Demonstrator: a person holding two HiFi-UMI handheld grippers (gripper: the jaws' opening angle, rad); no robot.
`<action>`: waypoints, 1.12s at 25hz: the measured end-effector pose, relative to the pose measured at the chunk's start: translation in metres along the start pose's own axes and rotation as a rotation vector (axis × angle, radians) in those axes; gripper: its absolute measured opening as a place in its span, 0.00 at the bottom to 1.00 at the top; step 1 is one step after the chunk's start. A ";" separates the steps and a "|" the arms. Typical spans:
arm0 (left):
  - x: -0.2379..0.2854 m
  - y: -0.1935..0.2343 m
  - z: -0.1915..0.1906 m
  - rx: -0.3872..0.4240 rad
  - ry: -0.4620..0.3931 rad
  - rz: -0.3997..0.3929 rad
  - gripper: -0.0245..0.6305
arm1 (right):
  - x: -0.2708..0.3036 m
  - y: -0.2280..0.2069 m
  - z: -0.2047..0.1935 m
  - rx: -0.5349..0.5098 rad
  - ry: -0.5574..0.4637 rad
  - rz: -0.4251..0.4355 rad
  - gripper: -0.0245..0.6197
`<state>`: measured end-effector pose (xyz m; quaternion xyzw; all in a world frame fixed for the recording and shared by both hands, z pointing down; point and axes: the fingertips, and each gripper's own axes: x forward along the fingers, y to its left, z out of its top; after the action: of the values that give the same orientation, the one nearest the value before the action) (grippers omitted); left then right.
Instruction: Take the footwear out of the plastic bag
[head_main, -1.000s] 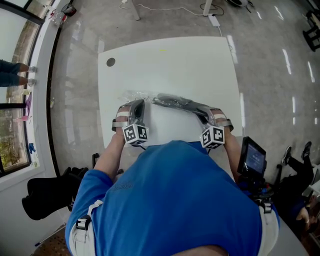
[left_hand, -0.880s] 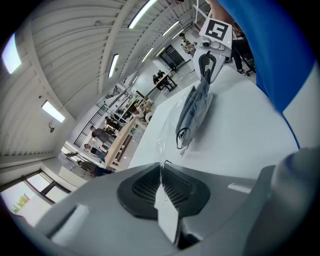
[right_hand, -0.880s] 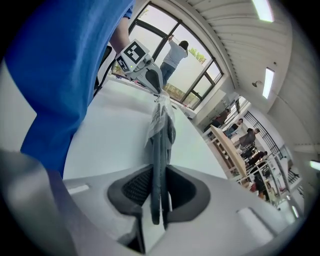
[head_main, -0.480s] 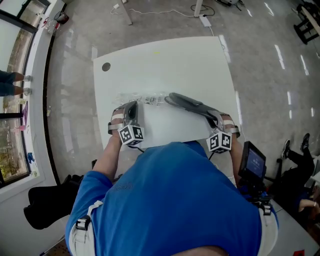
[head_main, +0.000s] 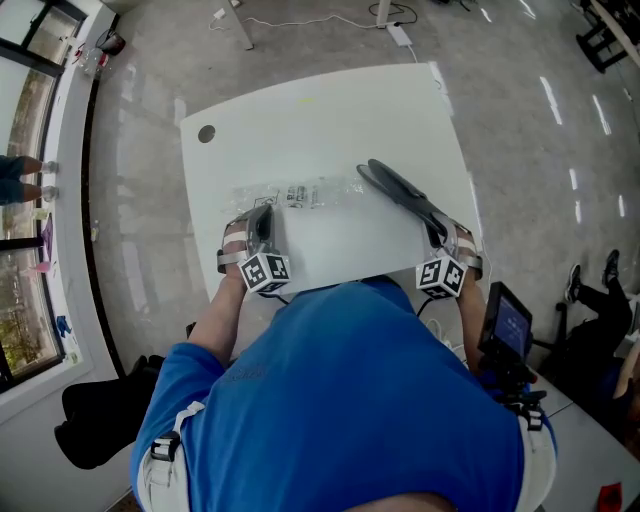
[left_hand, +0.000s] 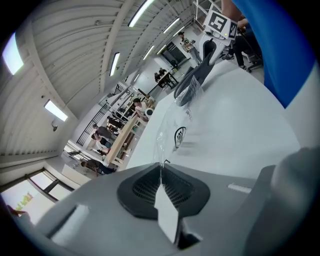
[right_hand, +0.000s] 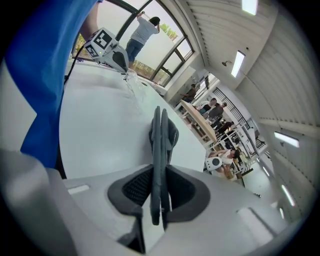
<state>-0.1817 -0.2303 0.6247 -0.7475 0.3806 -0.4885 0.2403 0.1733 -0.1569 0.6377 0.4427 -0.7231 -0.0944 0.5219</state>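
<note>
Both clamped: left tongs (head_main: 264, 215) on plastic bag (head_main: 305, 193), right tongs (head_main: 434, 226) on footwear (head_main: 395, 185) at its mouth.

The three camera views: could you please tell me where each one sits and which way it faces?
Head view: on the person's head, looking steeply down at the white table; shows blue shirt, forearms, left gripper and right gripper.
Left gripper view: on that gripper, looking along shut jaws pinching the plastic bag.
Right gripper view: on that gripper, looking along jaws clamping the dark footwear.
Shared: each gripper view shows the other gripper and the blue shirt's edge.
</note>
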 end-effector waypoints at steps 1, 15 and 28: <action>0.001 -0.005 -0.001 -0.001 0.000 -0.012 0.06 | 0.004 0.001 -0.001 0.004 0.012 -0.008 0.15; 0.004 -0.069 0.009 -0.109 -0.062 -0.337 0.46 | 0.057 0.014 -0.001 -0.103 0.092 -0.033 0.16; -0.009 -0.059 0.023 -0.186 -0.130 -0.316 0.47 | 0.063 0.035 0.001 -0.104 0.106 0.059 0.24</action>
<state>-0.1427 -0.1879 0.6535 -0.8470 0.2857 -0.4335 0.1148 0.1493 -0.1829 0.7008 0.3977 -0.7013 -0.0929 0.5843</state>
